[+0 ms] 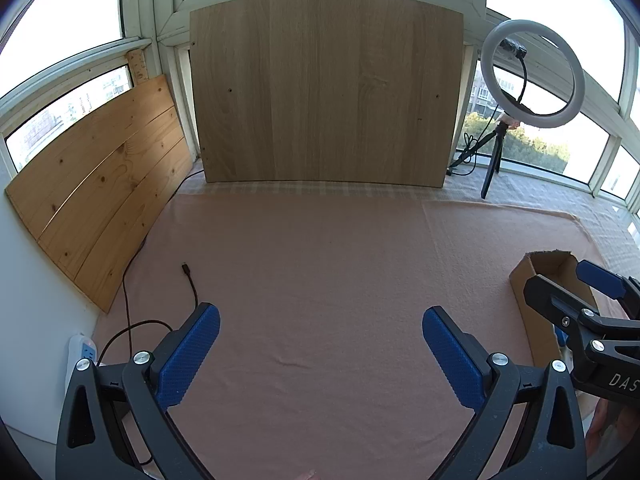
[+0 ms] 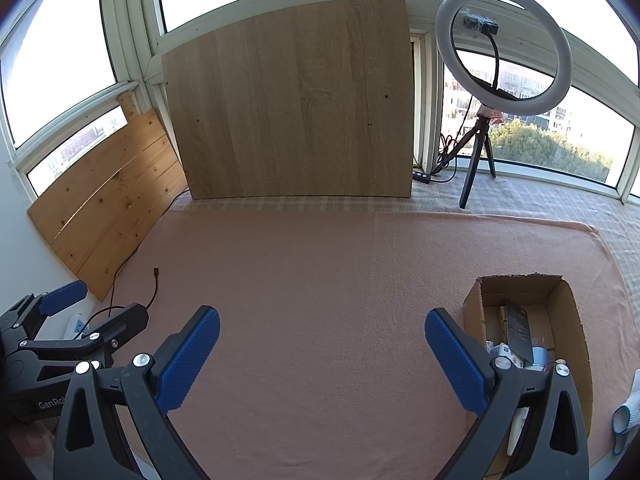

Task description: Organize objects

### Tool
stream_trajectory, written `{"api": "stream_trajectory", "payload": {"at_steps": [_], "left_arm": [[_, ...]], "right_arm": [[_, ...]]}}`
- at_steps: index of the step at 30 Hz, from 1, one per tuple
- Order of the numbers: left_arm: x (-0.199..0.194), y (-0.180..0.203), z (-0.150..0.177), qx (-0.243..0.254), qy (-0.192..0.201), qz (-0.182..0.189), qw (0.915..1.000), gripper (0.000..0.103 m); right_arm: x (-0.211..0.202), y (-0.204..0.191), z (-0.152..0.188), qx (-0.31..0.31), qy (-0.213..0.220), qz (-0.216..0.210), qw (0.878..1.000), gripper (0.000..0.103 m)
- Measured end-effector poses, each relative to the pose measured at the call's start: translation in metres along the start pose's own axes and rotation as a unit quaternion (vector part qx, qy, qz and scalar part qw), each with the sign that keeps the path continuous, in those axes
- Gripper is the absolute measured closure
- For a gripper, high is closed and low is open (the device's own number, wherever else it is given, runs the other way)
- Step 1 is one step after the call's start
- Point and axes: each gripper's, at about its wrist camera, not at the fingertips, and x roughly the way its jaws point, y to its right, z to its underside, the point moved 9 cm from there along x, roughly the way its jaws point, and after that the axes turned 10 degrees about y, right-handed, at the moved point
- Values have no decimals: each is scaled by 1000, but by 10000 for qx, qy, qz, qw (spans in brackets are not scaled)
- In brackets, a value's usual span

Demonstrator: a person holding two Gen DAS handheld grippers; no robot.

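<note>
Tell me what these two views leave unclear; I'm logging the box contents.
- Cardboard box, right wrist view: items at its near end hidden behind the right tongs.
- Same box, left wrist view: inside blocked by the right tongs.
- Power strip, left wrist view: partly behind the left tongs.

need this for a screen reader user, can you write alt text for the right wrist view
The right gripper hangs open and empty over a pink cloth, beside an open cardboard box holding small packaged items. The left gripper, also open, shows at the left edge near a loose black cable. Two wooden boards and a ring light stand before the windows.
</note>
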Motion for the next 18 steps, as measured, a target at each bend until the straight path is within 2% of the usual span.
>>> {"api": "stream_trajectory", "payload": {"at_steps": [9, 15, 18], "left_arm": [[3, 2, 0, 83, 15, 13, 10000, 0], [9, 6, 3, 142, -121, -13, 9998, 0], [9, 8, 3, 16, -150, 124, 9998, 0]], "right_arm": [[1, 0, 0, 11, -19, 9, 10000, 2], [4, 1, 2, 24, -52, 32, 10000, 2], [5, 2, 2, 34, -62, 46, 10000, 2]]}}
